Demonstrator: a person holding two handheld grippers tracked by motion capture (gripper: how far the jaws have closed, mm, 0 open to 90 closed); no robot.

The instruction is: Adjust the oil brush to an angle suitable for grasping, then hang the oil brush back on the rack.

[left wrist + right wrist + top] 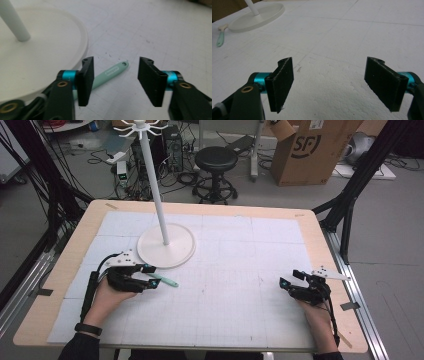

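Stand (165, 245) sits on table (250, 320), left of centre. Brush (162, 280) lies just in front of its base, by left gripper (150, 276). Right gripper (290, 281) well apart, at table's right edge.

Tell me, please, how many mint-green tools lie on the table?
1. The mint-green tool lies on the white mat beside the stand's round base, just under the open left hand-held gripper. More may be hidden under the hands.

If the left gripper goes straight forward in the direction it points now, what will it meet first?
Most likely the mint-green handle lying on the white mat: in the left gripper view it runs between the open jaws of the left gripper, just ahead. How far above it the jaws are, I cannot judge.
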